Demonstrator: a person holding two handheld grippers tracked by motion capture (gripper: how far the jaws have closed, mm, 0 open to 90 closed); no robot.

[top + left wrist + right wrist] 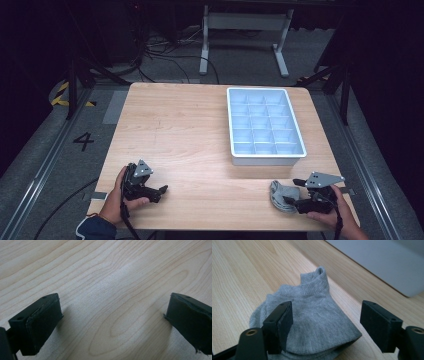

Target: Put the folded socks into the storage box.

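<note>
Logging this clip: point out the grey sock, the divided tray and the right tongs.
grey sock [317, 315], right gripper view, middle of its knit body.
divided tray [268, 160], high view, near outer wall.
right tongs [325, 325], right gripper view, midway between the open jaws.

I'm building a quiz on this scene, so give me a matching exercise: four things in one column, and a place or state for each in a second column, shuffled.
Things:
1. grey sock
2. divided tray
3. left gripper
4. right gripper

Places or states:
A. open over bare wood
B. far right part of the table, compartments empty
C. open, jaws on either side of the fabric
D. bunched near the table's front right edge

Pairs: 1-D, 2-B, 3-A, 4-C
</note>
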